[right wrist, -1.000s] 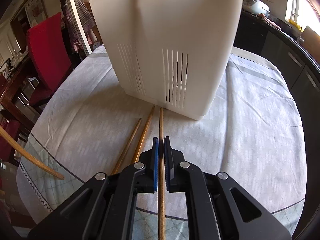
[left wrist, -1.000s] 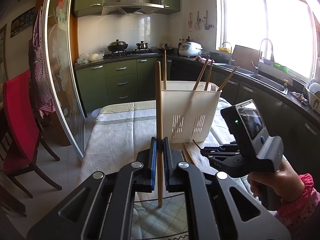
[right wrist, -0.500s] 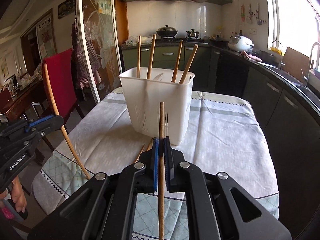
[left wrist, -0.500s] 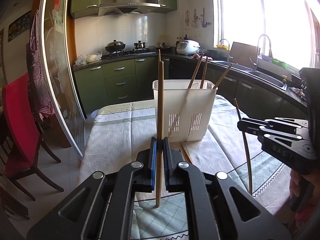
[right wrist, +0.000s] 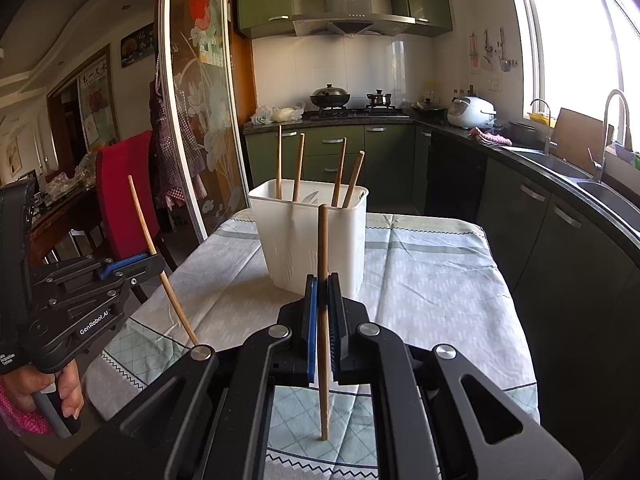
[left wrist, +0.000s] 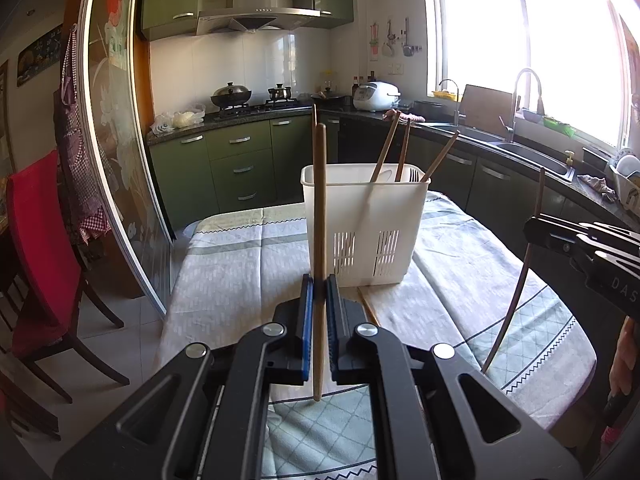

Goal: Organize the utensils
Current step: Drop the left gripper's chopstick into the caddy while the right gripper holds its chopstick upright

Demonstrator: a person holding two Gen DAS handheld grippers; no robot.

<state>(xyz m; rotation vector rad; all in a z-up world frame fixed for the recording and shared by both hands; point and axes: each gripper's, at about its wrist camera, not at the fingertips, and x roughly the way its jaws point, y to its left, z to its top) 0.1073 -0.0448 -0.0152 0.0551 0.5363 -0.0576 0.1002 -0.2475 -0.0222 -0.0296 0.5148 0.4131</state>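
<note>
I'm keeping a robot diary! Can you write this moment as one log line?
left hand-held gripper: shut on chopstick | right hand-held gripper: shut on second chopstick | white basket: four chopsticks inside | both raised, not yet dropped in

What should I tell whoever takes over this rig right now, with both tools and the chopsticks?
Left tool: shut on a chopstick, held upright.
Right tool: shut on another chopstick, also upright, short of the holder.
White utensil holder stands on the table; four chopsticks already stand in it.
At least one loose chopstick lies on the cloth by the holder's base.
Left: drop both held chopsticks into the holder, then collect what lies loose.
</note>
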